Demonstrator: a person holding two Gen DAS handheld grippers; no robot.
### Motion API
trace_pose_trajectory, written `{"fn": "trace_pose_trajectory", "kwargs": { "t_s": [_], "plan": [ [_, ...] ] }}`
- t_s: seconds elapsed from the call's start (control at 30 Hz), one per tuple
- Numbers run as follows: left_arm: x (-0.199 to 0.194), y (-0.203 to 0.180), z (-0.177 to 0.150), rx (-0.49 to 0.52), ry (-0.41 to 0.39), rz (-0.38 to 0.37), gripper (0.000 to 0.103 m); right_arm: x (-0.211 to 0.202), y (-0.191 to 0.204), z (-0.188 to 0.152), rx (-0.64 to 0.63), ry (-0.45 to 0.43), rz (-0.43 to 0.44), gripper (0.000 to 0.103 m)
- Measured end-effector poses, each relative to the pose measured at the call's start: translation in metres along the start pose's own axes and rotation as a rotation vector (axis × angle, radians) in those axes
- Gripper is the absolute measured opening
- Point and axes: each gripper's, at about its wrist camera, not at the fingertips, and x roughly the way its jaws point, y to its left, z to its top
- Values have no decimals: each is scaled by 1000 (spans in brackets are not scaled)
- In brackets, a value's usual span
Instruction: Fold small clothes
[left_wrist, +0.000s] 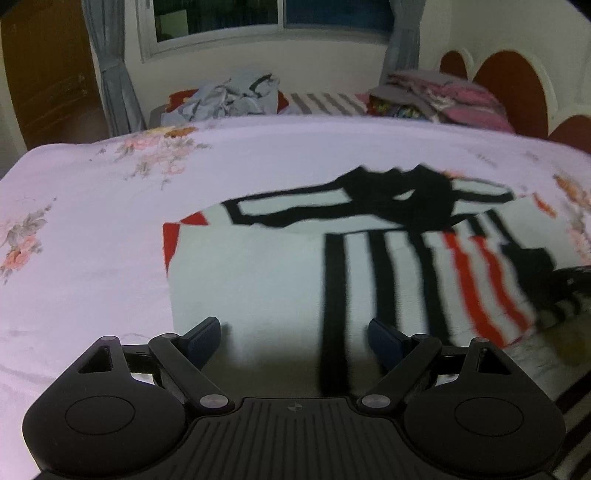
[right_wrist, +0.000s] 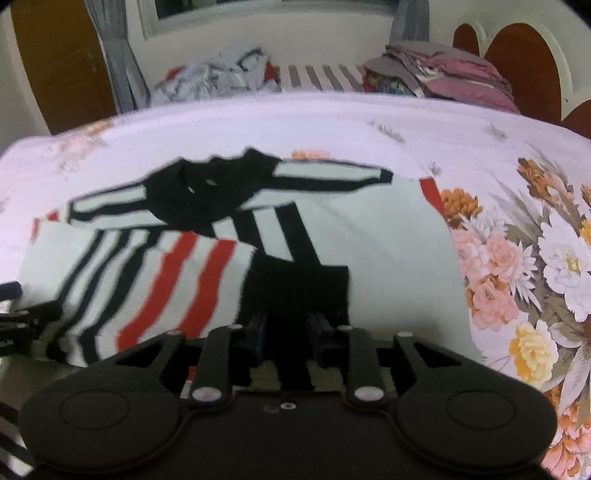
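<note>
On bedsheet (left_wrist: 92, 229) | left gripper (left_wrist: 295, 338) jaws apart | right gripper (right_wrist: 286, 334) jaws clamped on shirt (right_wrist: 388, 251)

Open bedsheet (left_wrist: 92, 229) lay left of the shirt (left_wrist: 258, 266), and flowered sheet was seen to its right. The bed's far edge was blocked by a clothes heap (left_wrist: 229, 98) and folded stack (left_wrist: 439, 94).
</note>
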Motion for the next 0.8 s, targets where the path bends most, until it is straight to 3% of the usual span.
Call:
{"fn": "trace_pose_trajectory", "kwargs": {
  "t_s": [0.2,0.3,0.53,0.73,0.8],
  "plan": [
    [-2,-32,-8,21,27,-19,86,11,10,-14,-52,42,38,23],
    [11,-33,-17,8,77,-4,86,14,-1,-18,-39,41,45,20],
    [8,-35,-22,12,72,29,86,11,-16,-18,-48,47,87,19],
    [-4,-37,-25,-39,66,75,86,-15,-22,-10,-65,-68,127,24],
    [-1,-39,-29,-21,73,91,86,-8,-25,-8,-84,-59,135,23]
  ]
}}
